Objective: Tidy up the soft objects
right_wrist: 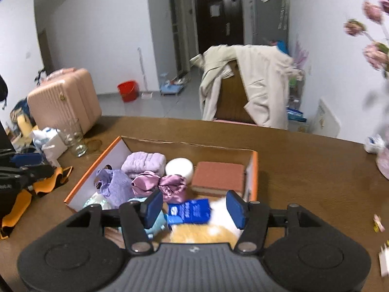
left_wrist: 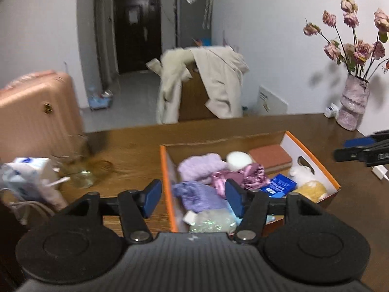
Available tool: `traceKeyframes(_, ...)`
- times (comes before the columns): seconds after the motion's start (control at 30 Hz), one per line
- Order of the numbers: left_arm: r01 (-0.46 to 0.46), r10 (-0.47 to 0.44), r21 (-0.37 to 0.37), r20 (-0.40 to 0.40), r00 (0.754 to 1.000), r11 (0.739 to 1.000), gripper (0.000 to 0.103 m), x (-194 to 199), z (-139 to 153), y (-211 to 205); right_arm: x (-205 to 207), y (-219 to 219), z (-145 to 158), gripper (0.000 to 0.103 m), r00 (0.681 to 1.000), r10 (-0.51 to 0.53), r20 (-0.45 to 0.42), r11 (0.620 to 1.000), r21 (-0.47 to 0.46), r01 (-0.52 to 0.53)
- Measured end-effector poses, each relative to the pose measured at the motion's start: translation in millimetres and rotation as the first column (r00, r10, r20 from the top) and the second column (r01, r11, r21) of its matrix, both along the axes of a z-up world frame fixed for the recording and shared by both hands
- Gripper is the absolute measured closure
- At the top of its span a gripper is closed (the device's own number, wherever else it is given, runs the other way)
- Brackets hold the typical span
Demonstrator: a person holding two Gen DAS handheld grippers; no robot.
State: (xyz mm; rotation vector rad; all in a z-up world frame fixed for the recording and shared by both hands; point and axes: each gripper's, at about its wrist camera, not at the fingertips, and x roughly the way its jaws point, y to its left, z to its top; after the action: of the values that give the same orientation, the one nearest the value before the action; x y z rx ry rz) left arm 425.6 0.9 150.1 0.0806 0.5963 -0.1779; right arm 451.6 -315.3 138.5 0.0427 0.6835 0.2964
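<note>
An orange-rimmed cardboard box sits on the wooden table and holds soft things: a folded lilac towel, a purple knit cloth, pink satin scrunchies, a white round pad, a red-brown sponge, a blue packet, and a white and yellow plush. My left gripper is open and empty over the box's near left corner. My right gripper is open and empty over the box's near end.
A glass jar and a tissue pack stand left of the box. A vase of dried roses stands at the far right. A chair draped with a beige coat and a pink suitcase stand beyond the table.
</note>
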Motion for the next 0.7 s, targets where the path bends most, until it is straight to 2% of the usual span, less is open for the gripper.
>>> traceKeyframes(0.07, -0.016, 0.016, -0.009, 0.021, 1.000, 1.000, 0.041, -13, 7, 2, -15, -9, 6, 0.046, 1.000, -0.025, 0.018, 0.999, 0.025, 0.024)
traceKeyframes(0.17, -0.032, 0.034, -0.015, 0.092, 0.995, 0.999, 0.023, -37, 13, -3, -38, -12, 13, 0.045, 0.998, -0.034, 0.047, 0.998, 0.047, 0.032)
traceKeyframes(0.27, -0.041, 0.039, 0.008, 0.157, 0.987, 0.999, 0.017, -64, 16, -8, -65, -11, 20, 0.039, 0.995, -0.036, 0.096, 0.998, 0.055, 0.031)
traceKeyframes(0.37, -0.052, 0.051, -0.002, 0.207, 0.977, 0.999, 0.010, -92, 15, -10, -90, -5, 20, 0.037, 0.990, -0.037, 0.139, 0.998, 0.060, 0.029)
traceKeyframes(0.57, -0.042, 0.043, -0.010, 0.274, 0.961, 0.999, 0.007, -151, -7, -20, -147, 4, 1, 0.032, 0.977, -0.047, 0.209, 0.994, 0.110, 0.024)
traceKeyframes(0.7, -0.068, 0.070, -0.017, 0.292, 0.954, 0.998, 0.004, -194, -37, -21, -189, 16, -24, 0.030, 0.966, -0.057, 0.254, 0.996, 0.082, 0.037)
